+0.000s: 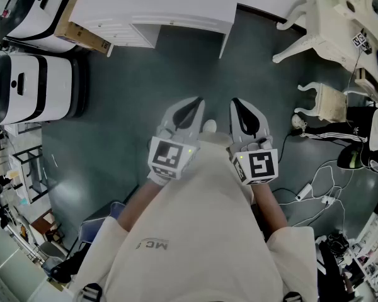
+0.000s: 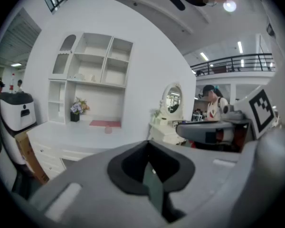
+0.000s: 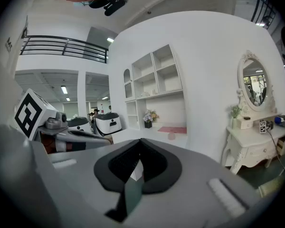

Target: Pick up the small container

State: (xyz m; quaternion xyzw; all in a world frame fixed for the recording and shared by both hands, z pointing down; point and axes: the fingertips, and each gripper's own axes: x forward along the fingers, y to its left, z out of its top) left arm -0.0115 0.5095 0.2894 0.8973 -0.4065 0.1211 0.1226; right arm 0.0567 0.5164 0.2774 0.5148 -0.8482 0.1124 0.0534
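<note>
At the lower middle of the head view, the left tool (image 1: 197, 103) and the right tool (image 1: 235, 102) are held side by side close against the person's pale shirt (image 1: 201, 231), both aimed up the frame over the dark floor (image 1: 145, 106) toward the white bench (image 1: 157, 5); each tool's own view shows its jaws pressed together at the tips with nothing between them; the small container (image 2: 108, 130), a pinkish thing too small to make out in detail, stands on the bench top just in front of a pink mat (image 2: 104, 123), well apart from both tools; left of the mat in the left gripper view sits a dark pot of flowers (image 2: 77, 110), in the lower bay of a white shelf unit (image 2: 95, 56); toward the right of the right gripper view an oval mirror (image 3: 254, 85) rises over a white dressing table (image 3: 256, 139); at the left edge of the head view stand white machines (image 1: 31, 87); cables (image 1: 321, 190) lie on the floor at the right.
</note>
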